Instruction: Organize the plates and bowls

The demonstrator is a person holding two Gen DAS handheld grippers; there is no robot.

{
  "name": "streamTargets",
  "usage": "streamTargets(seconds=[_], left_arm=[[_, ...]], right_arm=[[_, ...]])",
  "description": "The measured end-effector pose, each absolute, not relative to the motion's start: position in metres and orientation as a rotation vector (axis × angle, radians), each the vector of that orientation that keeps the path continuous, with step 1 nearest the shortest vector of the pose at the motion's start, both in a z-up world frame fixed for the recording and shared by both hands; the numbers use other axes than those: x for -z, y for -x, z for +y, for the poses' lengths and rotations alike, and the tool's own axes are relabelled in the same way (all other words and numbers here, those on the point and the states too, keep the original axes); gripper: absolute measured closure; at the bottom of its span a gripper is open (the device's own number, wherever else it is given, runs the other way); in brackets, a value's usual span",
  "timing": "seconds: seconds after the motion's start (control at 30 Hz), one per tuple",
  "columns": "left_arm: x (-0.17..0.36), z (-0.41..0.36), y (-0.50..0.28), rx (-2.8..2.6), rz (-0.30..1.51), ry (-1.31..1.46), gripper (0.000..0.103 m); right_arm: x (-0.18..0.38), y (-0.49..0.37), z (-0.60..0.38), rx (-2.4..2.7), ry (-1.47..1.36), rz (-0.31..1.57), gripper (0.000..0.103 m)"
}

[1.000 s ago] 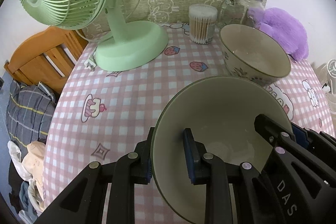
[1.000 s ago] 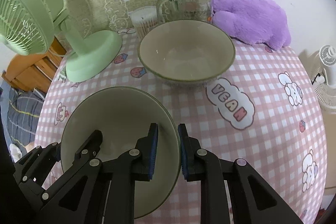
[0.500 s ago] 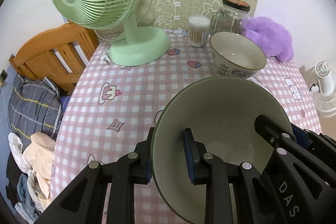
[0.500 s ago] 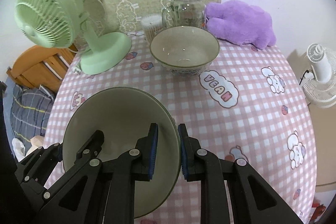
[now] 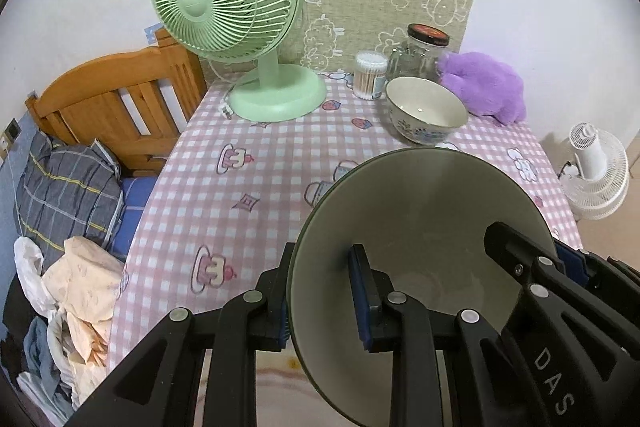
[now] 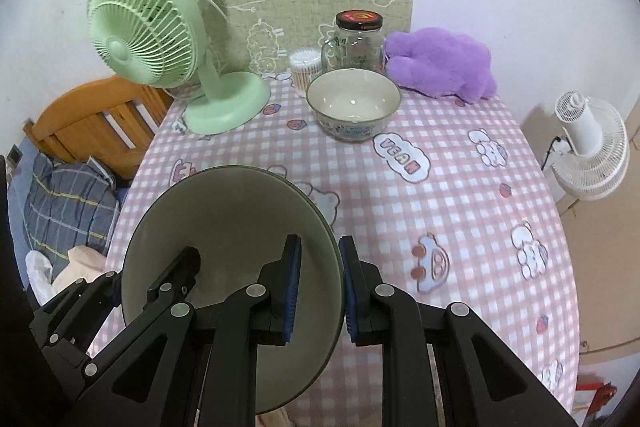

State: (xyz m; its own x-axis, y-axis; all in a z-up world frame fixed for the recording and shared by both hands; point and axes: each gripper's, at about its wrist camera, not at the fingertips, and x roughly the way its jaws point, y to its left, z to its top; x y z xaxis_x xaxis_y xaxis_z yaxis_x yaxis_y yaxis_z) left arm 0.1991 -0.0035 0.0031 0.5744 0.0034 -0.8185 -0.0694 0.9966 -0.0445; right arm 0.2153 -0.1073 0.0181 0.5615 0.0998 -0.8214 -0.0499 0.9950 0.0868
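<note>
Gripping opposite sides of one rim, the left tool (image 5: pixel 320 295) and the right tool (image 6: pixel 318 281) hold the grey-green bowl (image 5: pixel 420 227) between them, each with one finger inside and one outside the wall. The bowl hangs tilted above the near edge of the bench (image 6: pixel 440 211), which wears a pink checked cloth; most of that cloth lies bare in the middle and toward the right side. Two bowls are in view: the held one and a patterned bowl (image 6: pixel 354 107) that stands upright on the cloth toward the far side, well apart from the first. Behind the patterned bowl, close to the wall, stand one glass jar (image 6: pixel 356 43) with a dark lid, one tub of cotton swabs (image 6: pixel 305 71) just beside it, and one purple plush toy (image 6: pixel 440 65) (lying at the far right corner). A green fan (image 5: pixel 240 27) stands on the far left of the cloth, its cord trailing at its base. Off the left edge are a wooden bed frame (image 5: pixel 112 107) and a heap of bedding (image 5: pixel 64 195); off the right edge a white fan (image 6: pixel 588 151) stands on the floor.
</note>
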Motion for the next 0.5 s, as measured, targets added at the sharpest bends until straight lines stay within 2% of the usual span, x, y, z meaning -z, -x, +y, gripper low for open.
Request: streamTargets(seconds=[0.5], left_arm=[[0.002, -0.037, -0.14, 0.051, 0.983, 0.035, 0.08]], right_arm=[[-0.016, -0.137, -0.132, -0.02, -0.075, 0.983, 0.081]])
